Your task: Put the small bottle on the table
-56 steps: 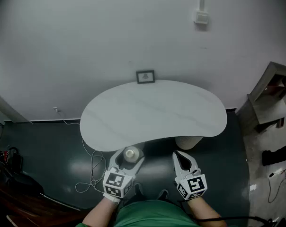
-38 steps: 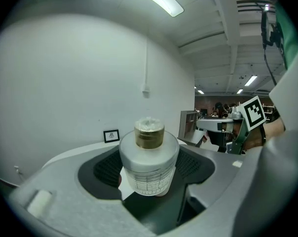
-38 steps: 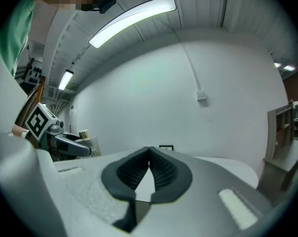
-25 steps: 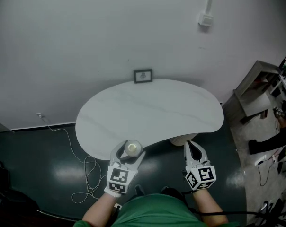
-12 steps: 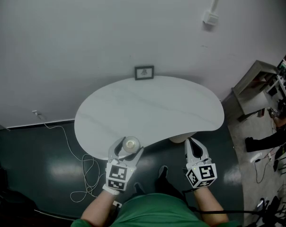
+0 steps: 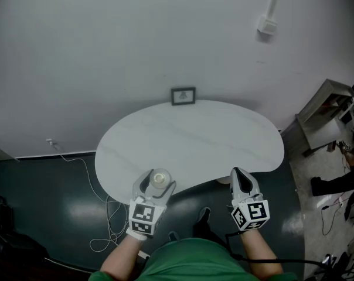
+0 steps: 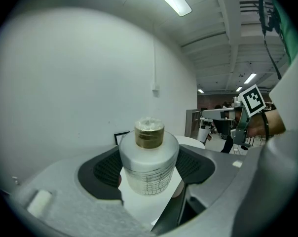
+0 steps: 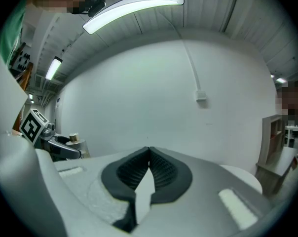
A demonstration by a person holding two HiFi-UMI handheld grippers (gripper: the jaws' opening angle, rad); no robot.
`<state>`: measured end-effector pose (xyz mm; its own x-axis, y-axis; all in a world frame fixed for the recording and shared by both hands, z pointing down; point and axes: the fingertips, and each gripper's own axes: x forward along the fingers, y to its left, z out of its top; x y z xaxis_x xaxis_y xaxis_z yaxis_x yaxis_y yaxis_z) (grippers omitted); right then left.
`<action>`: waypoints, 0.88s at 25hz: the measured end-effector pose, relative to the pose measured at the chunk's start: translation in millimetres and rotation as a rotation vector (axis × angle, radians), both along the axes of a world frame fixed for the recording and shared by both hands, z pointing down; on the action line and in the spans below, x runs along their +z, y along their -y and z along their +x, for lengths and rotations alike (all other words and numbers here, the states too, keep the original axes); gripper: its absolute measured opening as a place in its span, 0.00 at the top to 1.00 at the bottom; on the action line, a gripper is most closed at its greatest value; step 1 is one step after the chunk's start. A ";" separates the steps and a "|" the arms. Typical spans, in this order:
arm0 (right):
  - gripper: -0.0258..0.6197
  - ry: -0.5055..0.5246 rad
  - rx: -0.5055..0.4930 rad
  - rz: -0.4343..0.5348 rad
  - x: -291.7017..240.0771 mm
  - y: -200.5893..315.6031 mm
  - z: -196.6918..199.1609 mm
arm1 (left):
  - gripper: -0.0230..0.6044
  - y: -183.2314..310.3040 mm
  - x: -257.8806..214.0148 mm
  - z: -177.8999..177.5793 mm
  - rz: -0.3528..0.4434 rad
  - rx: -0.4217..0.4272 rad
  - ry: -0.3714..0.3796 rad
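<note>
Avoid releasing the small bottle [image 6: 160,178], clamped upright in the left tool [image 6: 158,183] at the near edge of the bench [image 6: 194,139], before full support: likely topple off that edge; right tool [image 6: 240,174] closed, empty.

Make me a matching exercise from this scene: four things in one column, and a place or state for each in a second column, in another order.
Things
1. bottle
2. left gripper
3. right gripper
4. picture frame

Places and states
A. shut, with nothing between the jaws
B. at the far edge of the table, by the wall
C. white with a gold-coloured cap, held upright
D. shut on the bottle, at the table's near edge

Pairs: 1-C, 2-D, 3-A, 4-B
</note>
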<state>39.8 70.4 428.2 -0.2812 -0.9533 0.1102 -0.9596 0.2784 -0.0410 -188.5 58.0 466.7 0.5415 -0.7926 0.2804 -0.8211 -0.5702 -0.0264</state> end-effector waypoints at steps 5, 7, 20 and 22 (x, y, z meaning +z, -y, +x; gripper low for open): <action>0.96 0.011 -0.012 -0.015 5.4 29.5 20.9 | 0.42 27.6 -0.1 16.7 -0.012 -0.021 -0.001; 0.96 0.017 -0.017 -0.019 6.5 39.9 29.9 | 0.42 39.4 0.3 24.4 -0.017 -0.031 0.000; 0.96 0.051 -0.126 -0.052 18.3 104.2 86.7 | 0.42 97.2 -1.6 91.6 -0.030 -0.118 0.020; 0.96 0.057 -0.149 -0.055 21.0 112.9 93.4 | 0.42 102.5 -1.7 97.4 -0.030 -0.140 0.028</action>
<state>133.2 -42.5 449.2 -0.4259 -0.8937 0.1412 -0.9038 0.4128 -0.1132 -91.0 -44.5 465.0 0.4176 -0.8511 0.3181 -0.8920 -0.4507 -0.0349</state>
